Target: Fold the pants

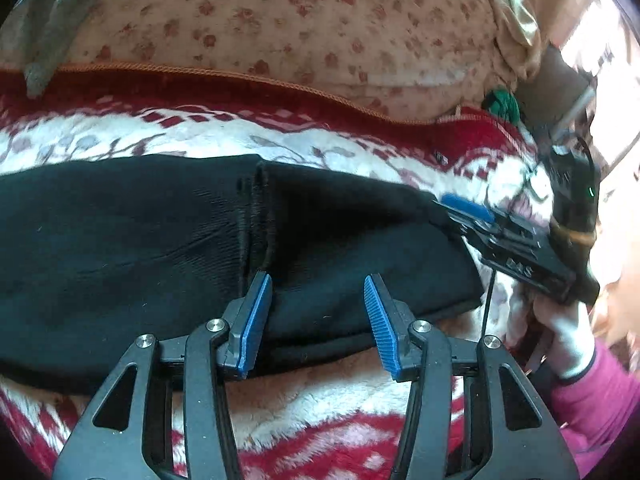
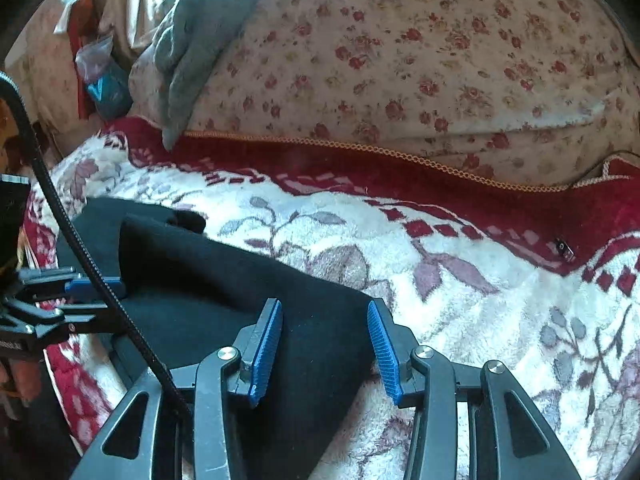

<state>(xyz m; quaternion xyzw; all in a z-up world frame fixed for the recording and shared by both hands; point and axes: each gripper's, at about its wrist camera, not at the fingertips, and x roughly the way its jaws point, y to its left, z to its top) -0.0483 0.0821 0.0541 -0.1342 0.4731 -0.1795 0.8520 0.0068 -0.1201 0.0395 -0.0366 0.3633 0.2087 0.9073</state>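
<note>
Black pants lie folded across a white and red fleece blanket, with a seam or folded edge running down their middle. My left gripper stands open just above the pants' near edge, its blue pads apart and nothing pinched between them. In the right wrist view my right gripper is open too, over the right end of the pants, with cloth lying below the gap. Each gripper shows in the other's view: the right gripper at the pants' right corner, the left gripper at the left edge.
A floral pillow and a grey garment lie behind the blanket. A gloved hand with a pink sleeve holds the right gripper. A black cable crosses the left side. A small dark object rests on the red border.
</note>
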